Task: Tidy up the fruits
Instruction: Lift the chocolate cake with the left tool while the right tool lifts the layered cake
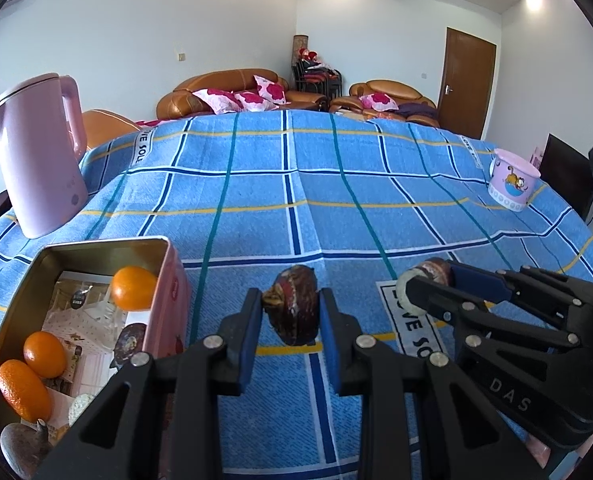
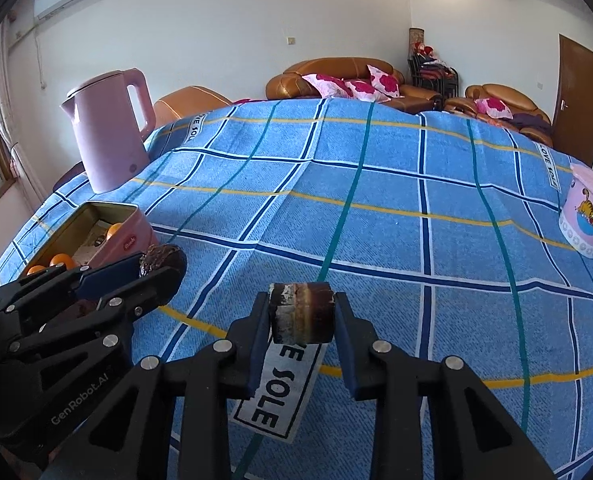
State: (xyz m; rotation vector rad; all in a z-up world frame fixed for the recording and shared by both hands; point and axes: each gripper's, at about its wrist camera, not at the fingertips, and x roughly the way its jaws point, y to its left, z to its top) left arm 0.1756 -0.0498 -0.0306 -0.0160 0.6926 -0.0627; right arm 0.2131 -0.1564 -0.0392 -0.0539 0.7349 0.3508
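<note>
My left gripper [image 1: 290, 312] is shut on a dark brown fruit [image 1: 294, 306], held just above the blue checked cloth; it also shows in the right wrist view [image 2: 158, 270]. My right gripper [image 2: 301, 314] is shut on a dark brown cut fruit piece [image 2: 301, 312], also low over the cloth; it shows in the left wrist view [image 1: 430, 280]. A pink tin [image 1: 168, 280] stands open at the lower left, holding three oranges [image 1: 133, 287] and other dark fruit. The tin also shows in the right wrist view [image 2: 124, 236].
A pink kettle [image 1: 40, 156] stands behind the tin at the far left. A pink cartoon cup [image 1: 512, 184] stands at the far right edge. The cloth covers the whole table [image 1: 336, 208]. Sofas and a door are beyond it.
</note>
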